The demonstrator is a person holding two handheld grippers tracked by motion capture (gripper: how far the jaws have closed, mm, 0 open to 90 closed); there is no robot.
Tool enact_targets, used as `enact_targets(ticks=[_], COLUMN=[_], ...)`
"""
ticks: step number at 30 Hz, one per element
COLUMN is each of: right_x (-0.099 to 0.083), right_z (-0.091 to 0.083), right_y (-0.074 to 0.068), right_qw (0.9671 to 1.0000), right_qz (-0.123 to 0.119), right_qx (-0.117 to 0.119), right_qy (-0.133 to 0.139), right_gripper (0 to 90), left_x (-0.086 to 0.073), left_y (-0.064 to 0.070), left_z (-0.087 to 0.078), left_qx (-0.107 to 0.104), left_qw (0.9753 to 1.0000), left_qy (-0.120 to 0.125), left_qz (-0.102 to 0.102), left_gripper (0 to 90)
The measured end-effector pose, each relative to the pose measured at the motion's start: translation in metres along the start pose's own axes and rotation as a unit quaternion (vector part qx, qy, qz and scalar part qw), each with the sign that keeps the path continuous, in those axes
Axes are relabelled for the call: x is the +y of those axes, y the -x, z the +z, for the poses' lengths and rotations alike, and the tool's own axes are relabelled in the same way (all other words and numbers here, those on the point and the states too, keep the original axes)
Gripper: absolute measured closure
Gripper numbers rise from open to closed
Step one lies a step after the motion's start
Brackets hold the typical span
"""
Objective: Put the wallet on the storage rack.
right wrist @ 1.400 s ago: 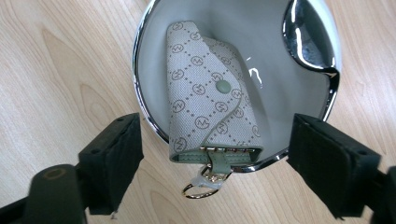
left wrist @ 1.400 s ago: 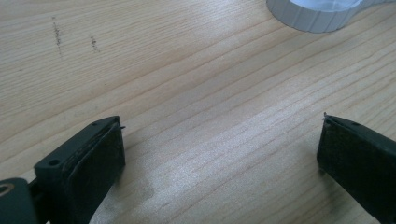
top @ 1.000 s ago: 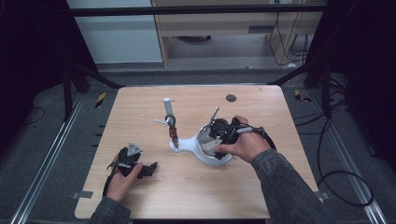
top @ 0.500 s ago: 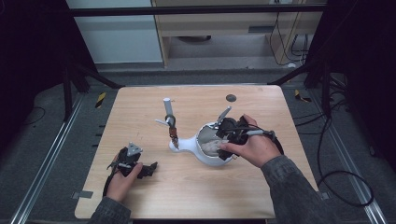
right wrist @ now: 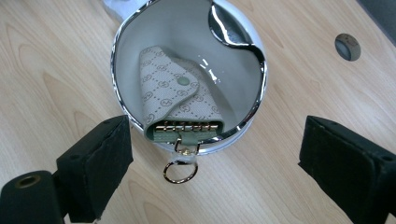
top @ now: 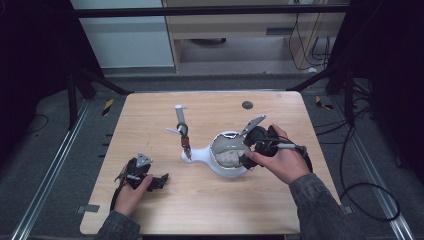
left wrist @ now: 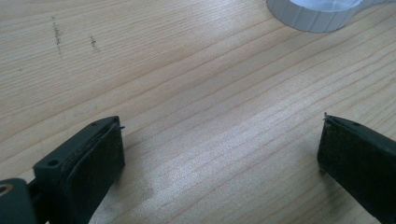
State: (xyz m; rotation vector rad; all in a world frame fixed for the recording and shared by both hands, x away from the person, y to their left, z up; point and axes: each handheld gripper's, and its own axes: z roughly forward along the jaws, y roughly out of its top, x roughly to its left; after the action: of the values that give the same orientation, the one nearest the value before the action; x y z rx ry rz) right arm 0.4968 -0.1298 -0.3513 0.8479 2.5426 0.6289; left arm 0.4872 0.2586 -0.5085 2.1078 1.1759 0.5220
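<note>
A white bowl (top: pixel 220 167) with a chrome rim (right wrist: pixel 254 56) and a stub handle on its left sits right of the table's middle. Inside it lies a beige patterned key case (right wrist: pixel 173 93) with a green snap. The case's gold ring (right wrist: pixel 180 171) hangs out over the near rim. My right gripper (top: pixel 248 145) is at the bowl's right side, and its jaws (right wrist: pixel 215 144) are open wide with nothing held. My left gripper (top: pixel 161 179) rests near the front left of the table, open over bare wood (left wrist: pixel 222 140).
A slim upright stand (top: pixel 181 127) with a white tube on top is just left of the bowl. A dark round disc (top: pixel 247 105) is set into the table behind the bowl, also in the right gripper view (right wrist: pixel 348 46). A white ribbed round piece (left wrist: pixel 317 14) lies ahead of the left gripper.
My right gripper has drawn back to the right from over the bowl, and the key case now shows lying inside. The left gripper has not moved.
</note>
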Motion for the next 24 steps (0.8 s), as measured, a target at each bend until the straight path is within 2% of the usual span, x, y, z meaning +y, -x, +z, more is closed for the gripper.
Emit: enact_targets(ticks=[9,12,24], right_x=[-0.011,-0.016,-0.041], right_z=[-0.003,-0.004,0.0], right_y=[0.006,0.008,0.014], right_qw=[0.9996,0.9989,0.9973], right_qz=[0.018,0.034,0.062], right_qx=[-0.009,-0.004,-0.008], right_qy=[0.02,0.031,0.039], right_gripper=[9.2,8.4,6.5], left_x=[0.0,0.0,0.0], left_y=[0.0,0.0,0.0], left_z=[0.0,0.0,0.0], left_qx=[0.0,0.0,0.0], left_qw=[1.0,1.0,1.0], left_qy=[0.0,0.0,0.0], left_qz=[0.0,0.0,-0.001], left_gripper=[0.0,0.0,0.0])
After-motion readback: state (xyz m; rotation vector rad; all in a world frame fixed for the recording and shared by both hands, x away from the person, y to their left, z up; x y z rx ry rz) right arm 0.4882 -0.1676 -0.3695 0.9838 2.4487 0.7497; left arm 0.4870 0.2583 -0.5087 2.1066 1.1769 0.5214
